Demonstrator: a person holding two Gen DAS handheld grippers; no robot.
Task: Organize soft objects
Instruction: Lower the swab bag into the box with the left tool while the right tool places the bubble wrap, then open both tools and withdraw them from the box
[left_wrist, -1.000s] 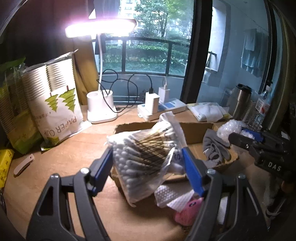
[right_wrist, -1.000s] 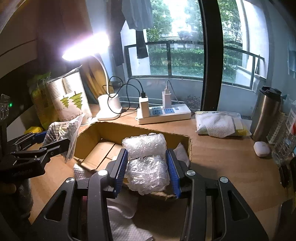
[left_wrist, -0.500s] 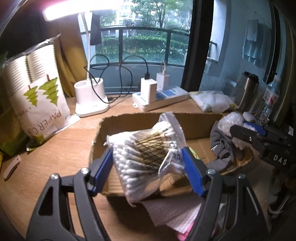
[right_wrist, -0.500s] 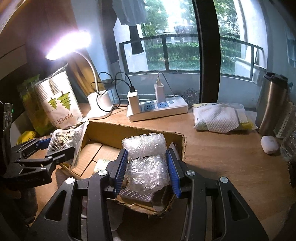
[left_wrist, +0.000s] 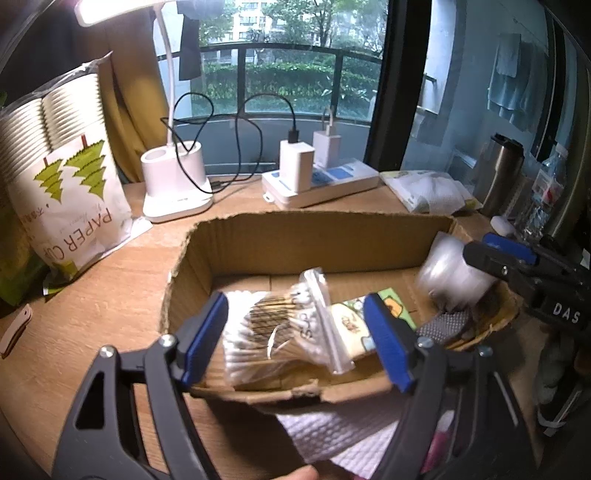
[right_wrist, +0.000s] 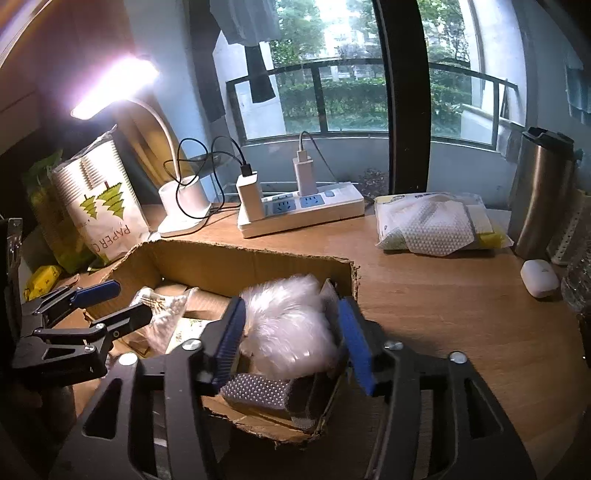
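Item: cardboard box (left_wrist: 280, 236), open-topped, on the wooden worktop (left_wrist: 110, 295); receptacle for the soft goods

Contents, as seen:
- bag of cotton swabs (left_wrist: 273, 332), lying on the box floor at the near wall
- printed packet (left_wrist: 373, 317), flat on the floor beside the swabs
- grey dotted cloth (right_wrist: 258, 391), at the right-hand end of the box
- bubble wrap wad (right_wrist: 288, 328), motion-blurred, on or just above the grey cloth

Left tongs (left_wrist: 295, 343): spread wide, blue pads either side of the swab bag with a gap showing at each; judged released, holding nothing

Right tongs (right_wrist: 291, 339): parted wider than the wad; the left pad seems at most to brush it, the right pad stands apart. Judged open, the wad let go or dropping; blur prevents certainty

Progress, by judgement: four soft items in the box. Outstanding: white textured paper towel (left_wrist: 343, 439) and a pink item (left_wrist: 436, 454), both on the worktop outside the near wall. Whether the wipes pack (right_wrist: 432, 225), well apart by the window, belongs to the task cannot be told

View notes:
- left wrist view alone shows the towel, the pink item and the printed packet's face
- right wrist view alone shows the grey cloth's dotted surface, the wad between the pads, and a white earbud case (right_wrist: 539, 277) on the worktop
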